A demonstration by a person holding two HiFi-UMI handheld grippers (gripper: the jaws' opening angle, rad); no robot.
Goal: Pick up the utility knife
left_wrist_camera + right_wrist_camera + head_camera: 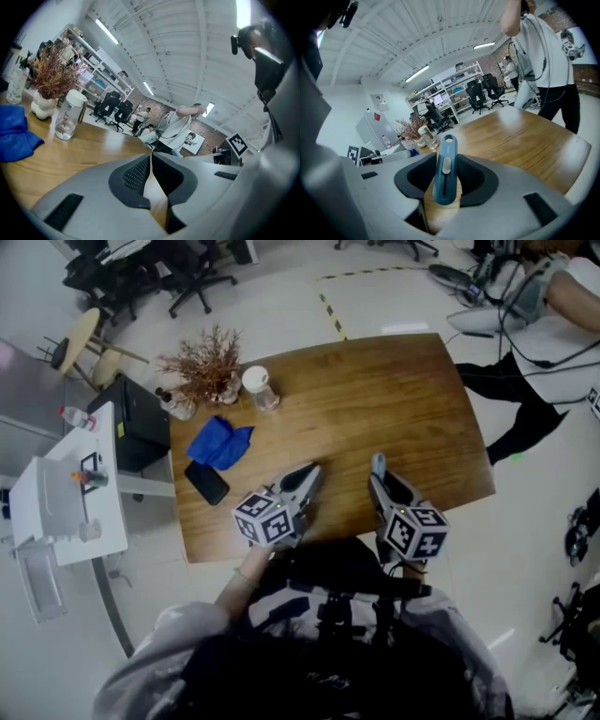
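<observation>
The blue utility knife (446, 169) with a grey slider stands between the pads of my right gripper (446, 178), which is shut on it and lifted off the wooden table (525, 136). In the head view the knife (378, 465) pokes out past the right gripper (382, 486) above the table's near edge. My left gripper (305, 482) hovers beside it on the left. In the left gripper view its jaws (150, 158) meet at the tips, shut, with nothing between them.
A blue cloth (220, 443) and a black phone (207, 483) lie at the table's left. A clear jar with a white lid (260, 388) and a dried plant in a vase (202, 367) stand at the far left corner. A person (553, 324) stands off the table's far right.
</observation>
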